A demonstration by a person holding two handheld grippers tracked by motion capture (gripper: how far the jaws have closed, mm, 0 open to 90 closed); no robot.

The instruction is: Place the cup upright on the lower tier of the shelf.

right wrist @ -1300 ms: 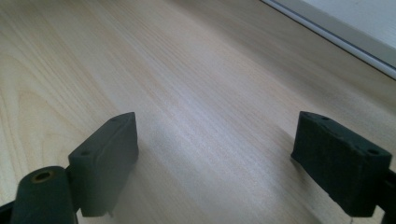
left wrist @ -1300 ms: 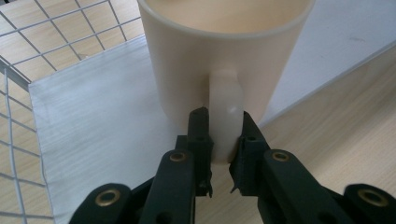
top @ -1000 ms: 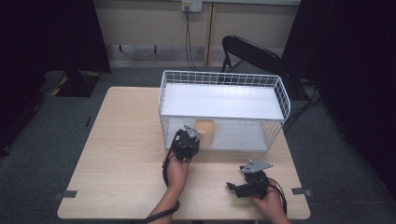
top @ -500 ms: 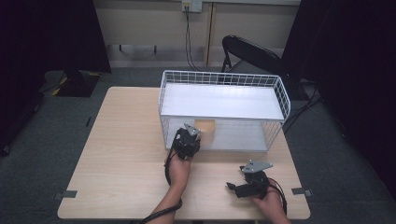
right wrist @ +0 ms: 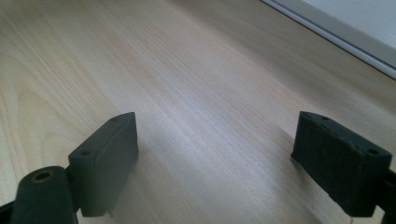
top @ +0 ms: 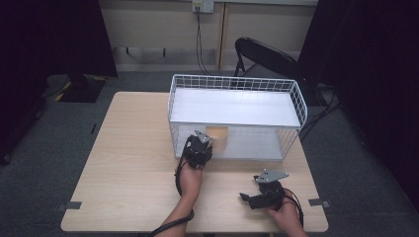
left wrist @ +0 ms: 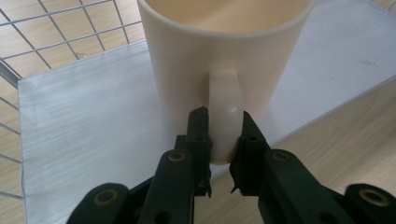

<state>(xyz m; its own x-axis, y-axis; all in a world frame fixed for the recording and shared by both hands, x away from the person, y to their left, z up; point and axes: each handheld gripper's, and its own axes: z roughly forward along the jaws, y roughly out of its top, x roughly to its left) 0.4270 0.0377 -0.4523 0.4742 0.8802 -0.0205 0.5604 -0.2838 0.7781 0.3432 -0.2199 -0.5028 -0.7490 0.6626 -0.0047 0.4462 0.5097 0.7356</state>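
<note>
The mug (left wrist: pixel 224 51) is gripped by its handle (left wrist: pixel 225 112) in the left tongs (left wrist: pixel 223 135) inside the basket (top: pixel 236 84), probably for steady carrying, while the right tongs (right wrist: pixel 229 158) are held open over the near table (top: pixel 128 163).

High view: fixed above the near edge of the table (top: pixel 133 163), looking forward and down – whole tabletop, wire basket (top: pixel 237 84), floor and wall behind. Left gripper view: rides the left gripper (left wrist: pixel 219 135), very close on the mug (left wrist: pixel 224 51) at the basket's white floor – the same spot sits mid-frame in the high view. Right gripper view: rides the right gripper (right wrist: pixel 215 154), low over bare tabletop, a white edge at top right.
</note>
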